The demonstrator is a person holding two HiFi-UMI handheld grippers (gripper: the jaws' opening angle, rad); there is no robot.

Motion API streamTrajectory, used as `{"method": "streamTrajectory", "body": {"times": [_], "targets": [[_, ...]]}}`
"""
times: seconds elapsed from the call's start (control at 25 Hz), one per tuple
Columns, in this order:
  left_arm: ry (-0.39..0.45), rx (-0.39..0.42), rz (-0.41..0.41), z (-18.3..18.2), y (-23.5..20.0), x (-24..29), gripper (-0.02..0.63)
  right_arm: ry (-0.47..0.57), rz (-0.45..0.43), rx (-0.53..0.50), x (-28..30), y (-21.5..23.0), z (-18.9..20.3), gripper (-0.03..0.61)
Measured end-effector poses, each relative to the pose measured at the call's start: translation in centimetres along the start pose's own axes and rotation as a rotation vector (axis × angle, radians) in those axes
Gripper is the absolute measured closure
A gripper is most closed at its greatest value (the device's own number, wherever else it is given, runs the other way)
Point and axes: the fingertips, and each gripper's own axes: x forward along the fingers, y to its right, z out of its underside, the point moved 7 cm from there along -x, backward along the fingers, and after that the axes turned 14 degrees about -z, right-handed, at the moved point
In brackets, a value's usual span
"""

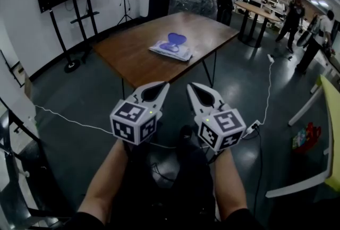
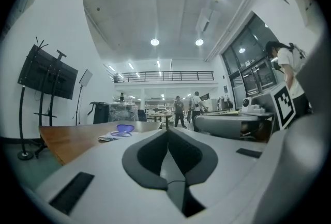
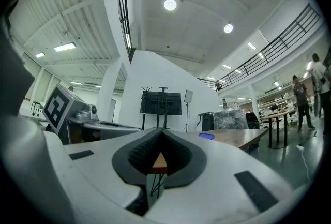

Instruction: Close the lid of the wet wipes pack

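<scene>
The left hand-held gripper (image 1: pixel 162 87), a grey two-jaw tool with a marker cube, and the matching right hand-held gripper (image 1: pixel 192 87) hang side by side over the dark floor (image 1: pixel 79 96). They point level toward the brown wooden table (image 1: pixel 133 56) and are well apart from it. On that table lies the flat white wet wipes pack (image 1: pixel 169 49), its rounded blue-violet plastic lid (image 1: pixel 176 39) standing up, open.

The likely trouble from here is that a closed tip coming in low and level shoves the light pack across the smooth wood rather than folding the lid down. It could also catch the flap from the hinge side and push it further open (where the hinge sits I cannot tell at this range). Steadying the pack with one gripper would guard against both.

Both grippers have their jaws pressed together, tips meeting, with nothing between them, and they touch nothing.
</scene>
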Motion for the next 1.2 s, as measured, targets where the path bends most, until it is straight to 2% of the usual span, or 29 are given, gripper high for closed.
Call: {"method": "streamTrajectory", "body": {"times": [0.48,0.76,1.2], "targets": [[-0.033,0.014,-0.009,0.2,-5.3,10.0,0.604,-0.038,0.013,0.010,7.4,8.3,0.9,0.568],[-0.074,0.031,-0.002,1.0,-9.0,15.4,0.606,-0.066,0.002,0.024,11.9,12.7,2.9,0.568],[-0.131,0.057,0.013,1.3,-12.2,20.6,0.606,-0.090,0.021,-0.018,17.0,17.8,2.2,0.568]]}}
